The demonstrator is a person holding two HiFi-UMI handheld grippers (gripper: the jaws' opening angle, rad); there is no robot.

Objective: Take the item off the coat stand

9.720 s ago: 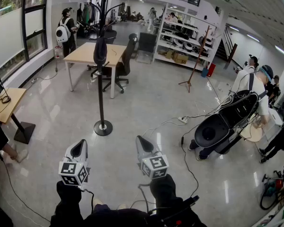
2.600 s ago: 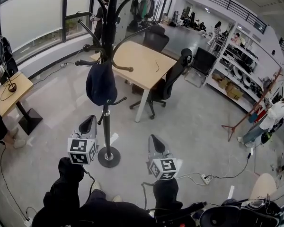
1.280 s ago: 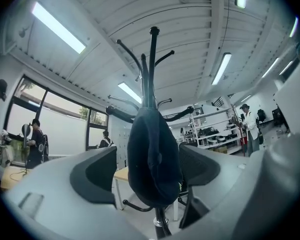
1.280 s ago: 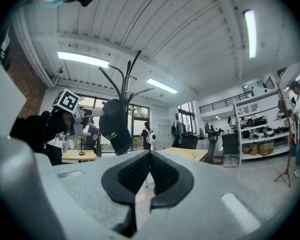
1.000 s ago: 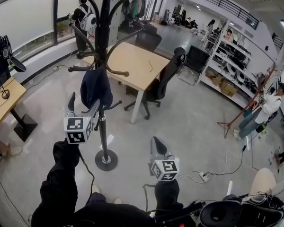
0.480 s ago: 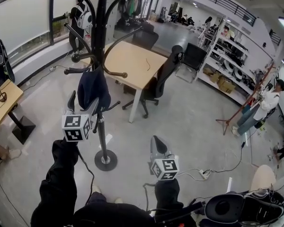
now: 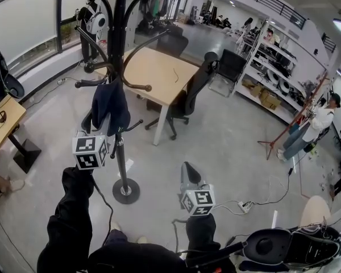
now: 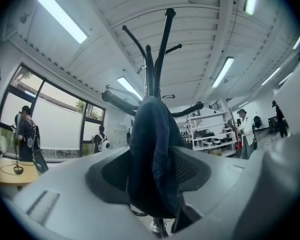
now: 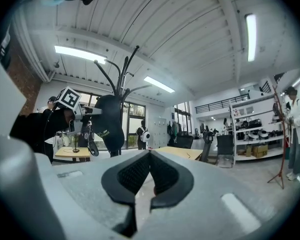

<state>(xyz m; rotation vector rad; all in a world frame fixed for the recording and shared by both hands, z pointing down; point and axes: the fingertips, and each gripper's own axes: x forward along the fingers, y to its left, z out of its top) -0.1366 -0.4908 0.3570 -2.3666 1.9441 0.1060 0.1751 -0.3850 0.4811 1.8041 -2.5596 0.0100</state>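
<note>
Left gripper (image 8: 152, 176) has just closed its jaws on the vertically hanging dark item (image 8: 152, 134).

Navy item (image 7: 111, 106); black coat stand (image 7: 120, 27); left hand-held gripper (image 8: 155, 176) grey, black pads (image 8: 110, 176); tan table (image 7: 159, 73).

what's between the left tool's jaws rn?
The dark blue garment hanging on the coat stand. The jaws of the left tool have just been closing and now pinch it, as the left gripper view shows.
</note>
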